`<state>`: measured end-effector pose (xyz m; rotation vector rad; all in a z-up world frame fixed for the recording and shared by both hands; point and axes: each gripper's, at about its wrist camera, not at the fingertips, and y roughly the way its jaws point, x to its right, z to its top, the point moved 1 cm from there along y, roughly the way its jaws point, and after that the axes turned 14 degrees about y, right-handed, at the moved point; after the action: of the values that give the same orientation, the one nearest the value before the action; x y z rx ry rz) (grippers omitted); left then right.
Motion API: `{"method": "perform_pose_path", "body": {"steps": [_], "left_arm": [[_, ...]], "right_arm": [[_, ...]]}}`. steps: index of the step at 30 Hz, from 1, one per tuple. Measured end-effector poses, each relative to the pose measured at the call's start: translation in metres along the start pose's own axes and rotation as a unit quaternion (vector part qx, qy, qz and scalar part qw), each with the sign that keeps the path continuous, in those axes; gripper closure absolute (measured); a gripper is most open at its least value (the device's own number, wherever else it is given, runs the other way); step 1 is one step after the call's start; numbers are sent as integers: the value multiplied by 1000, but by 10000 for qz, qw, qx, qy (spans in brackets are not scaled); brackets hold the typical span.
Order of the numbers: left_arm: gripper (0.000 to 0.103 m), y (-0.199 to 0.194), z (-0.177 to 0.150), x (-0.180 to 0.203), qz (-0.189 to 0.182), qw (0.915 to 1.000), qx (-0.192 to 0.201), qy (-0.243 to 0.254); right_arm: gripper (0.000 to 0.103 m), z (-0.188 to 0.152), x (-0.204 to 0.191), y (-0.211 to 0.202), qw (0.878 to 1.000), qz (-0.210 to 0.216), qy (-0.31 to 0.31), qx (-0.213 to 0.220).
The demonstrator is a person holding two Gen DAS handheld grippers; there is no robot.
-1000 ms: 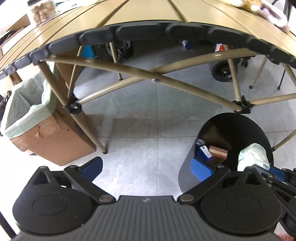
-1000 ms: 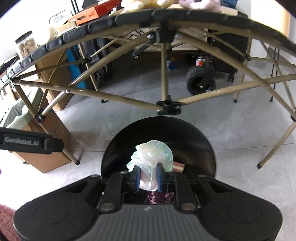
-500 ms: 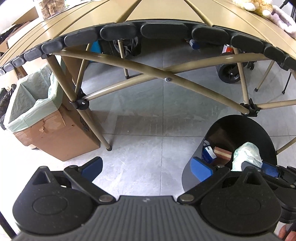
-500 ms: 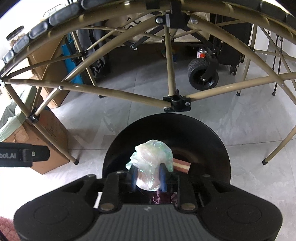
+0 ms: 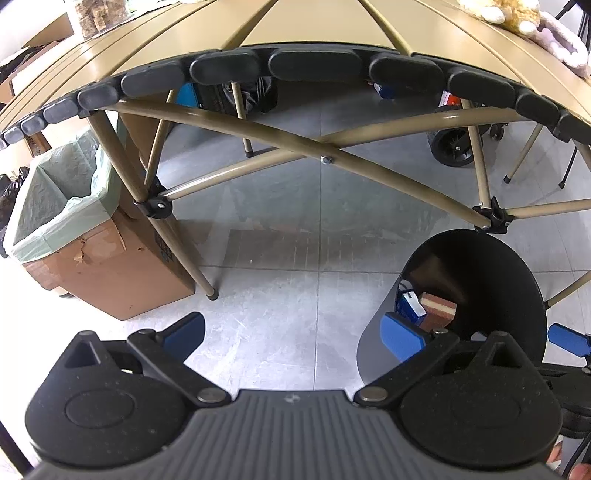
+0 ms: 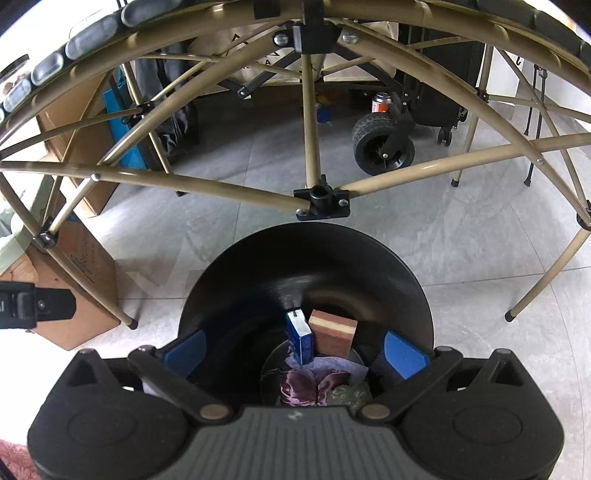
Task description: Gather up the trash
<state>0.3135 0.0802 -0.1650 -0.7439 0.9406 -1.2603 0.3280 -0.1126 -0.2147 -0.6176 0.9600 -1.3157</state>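
A black round trash bin (image 6: 306,266) stands on the floor under the table's edge; it also shows in the left wrist view (image 5: 491,273). Inside lie a blue carton (image 6: 300,334), a brown layered block (image 6: 332,332) and purple crumpled wrappers (image 6: 314,382). My right gripper (image 6: 295,349) is open and empty right above the bin's mouth. My left gripper (image 5: 293,334) is open and empty above the floor, left of the bin. The crumpled plastic is out of sight.
A folding table (image 5: 314,33) with tan crossed legs (image 5: 325,158) spans above. A cardboard box lined with a green bag (image 5: 74,229) stands on the left. A black wheel (image 6: 384,147) and bags sit beyond the table legs.
My right gripper has opened and the crumpled plastic it held has dropped out of sight into the bin. Both views have shifted slightly; the left gripper stays open.
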Motion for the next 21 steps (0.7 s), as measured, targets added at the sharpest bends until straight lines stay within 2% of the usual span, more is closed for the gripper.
{"method": "perform_pose_path", "body": {"steps": [13,21], "left_arm": [[0,-3,1,1,-36,10000,31,-22],[0,-20,2,1,-138,9995,276,-52]], "right_arm": [[0,-1,-3,-6,9998,64,-175,22],[0,3,-2,-21,9994,85,-250,234]]}}
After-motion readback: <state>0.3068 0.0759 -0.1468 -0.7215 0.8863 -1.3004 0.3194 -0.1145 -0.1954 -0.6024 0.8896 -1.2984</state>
